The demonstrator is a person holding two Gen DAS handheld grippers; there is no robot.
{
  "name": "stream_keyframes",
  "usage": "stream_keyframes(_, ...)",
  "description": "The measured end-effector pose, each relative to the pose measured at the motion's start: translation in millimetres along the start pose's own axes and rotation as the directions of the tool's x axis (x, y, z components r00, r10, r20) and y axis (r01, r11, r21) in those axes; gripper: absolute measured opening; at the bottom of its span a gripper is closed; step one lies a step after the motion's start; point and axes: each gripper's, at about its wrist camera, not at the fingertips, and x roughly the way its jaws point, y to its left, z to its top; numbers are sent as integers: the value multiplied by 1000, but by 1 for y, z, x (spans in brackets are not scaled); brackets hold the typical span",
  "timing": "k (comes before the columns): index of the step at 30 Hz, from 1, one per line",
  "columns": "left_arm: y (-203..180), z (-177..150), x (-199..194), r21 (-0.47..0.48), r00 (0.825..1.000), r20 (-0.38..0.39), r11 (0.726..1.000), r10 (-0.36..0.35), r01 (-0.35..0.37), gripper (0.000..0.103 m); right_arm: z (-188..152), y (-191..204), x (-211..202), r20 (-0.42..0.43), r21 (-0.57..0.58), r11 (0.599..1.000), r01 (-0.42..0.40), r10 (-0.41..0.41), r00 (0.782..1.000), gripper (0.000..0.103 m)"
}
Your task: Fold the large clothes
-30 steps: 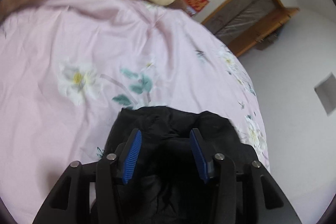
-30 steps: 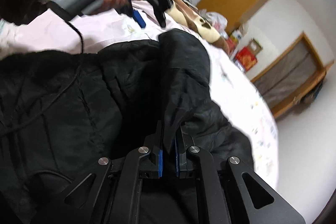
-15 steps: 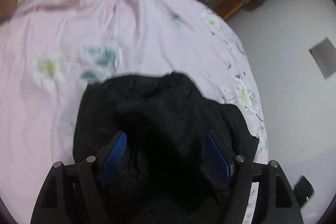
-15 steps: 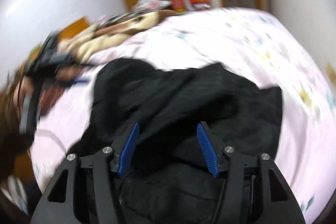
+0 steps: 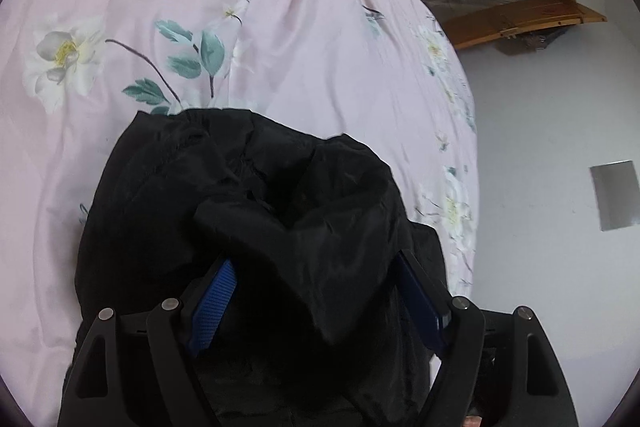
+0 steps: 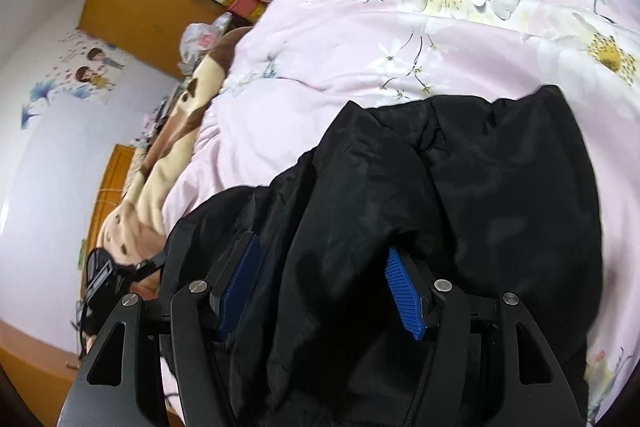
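Pink floral bedspread [image 5: 280, 27] carries your black jacket [image 5: 248, 195]; your left tool [image 5: 316, 287] gapes wide over loose folds, your right tool [image 6: 320, 287] is opening, fabric between.

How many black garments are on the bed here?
1: a black jacket bunched on the pink floral duvet, just ahead of both hand-held grippers. Anything under its folds is hidden.

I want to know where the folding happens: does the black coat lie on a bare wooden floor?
No, the black coat lies on a pink flowered bedspread that covers a bed.
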Motion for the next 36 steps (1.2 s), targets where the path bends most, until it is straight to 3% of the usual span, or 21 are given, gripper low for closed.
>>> stream_keyframes(1,-1,3,2,5,1000,3,1000,11,-11,77,4,2,5,3,0,1000,17,-17,1000,62)
stream_keyframes(3,-2,4,5,-3,1000,8,1000,9,-9,63,8,4,11,4,10,997,79,-79,997,35)
stream_keyframes(4,-4,5,6,13,1000,14,1000,15,-15,55,11,3,14,1,22,996,82,-82,997,13)
stream_keyframes(5,-6,6,7,21,1000,14,1000,17,-17,36,13,2,16,-4,35,997,70,-70,998,9)
stream_keyframes(6,-7,6,6,23,1000,5,1000,12,-12,25,13,2,13,7,31,998,58,-59,998,7)
stream_keyframes(8,-6,5,-2,46,999,21,999,-28,27,15,12,10,-2,75,-24,1000,1,1,997,6)
stream_keyframes(10,-4,3,-16,79,994,62,993,-94,89,14,9,22,-24,164,-120,992,-29,49,985,5)
stream_keyframes(11,3,0,-27,86,981,95,984,-167,159,13,4,25,-38,205,-168,985,-41,76,976,5)
stream_keyframes(13,17,-4,-34,90,970,104,974,-218,209,13,-6,22,-51,236,-223,974,-43,97,967,5)
stream_keyframes(15,34,-13,-28,104,967,83,967,-241,232,13,-19,8,-52,210,-241,969,-46,98,973,5)
stream_keyframes(21,82,-37,20,10,971,-19,971,-238,238,13,-45,-45,-33,125,-166,986,-17,39,991,5)
stream_keyframes(26,84,-33,27,34,978,3,978,-207,207,15,-49,-52,-15,66,-164,986,23,-13,998,5)
stream_keyframes(28,76,-30,28,60,986,2,984,-167,166,21,-46,-45,-14,62,-215,975,56,-44,997,5)
stream_keyframes(29,70,-29,25,71,994,5,991,-112,112,32,-45,-42,-16,63,-221,973,71,-58,996,5)
stream_keyframes(30,65,-28,22,95,997,11,992,-80,78,34,-47,-40,-17,65,-236,968,87,-74,995,5)
stream_keyframes(34,40,-27,-2,193,999,44,981,-29,20,42,-54,-13,-30,111,-359,910,209,-180,977,16)
stream_keyframes(36,26,-26,-18,226,997,82,974,-10,-9,57,-55,0,-39,146,-391,883,258,-217,965,19)
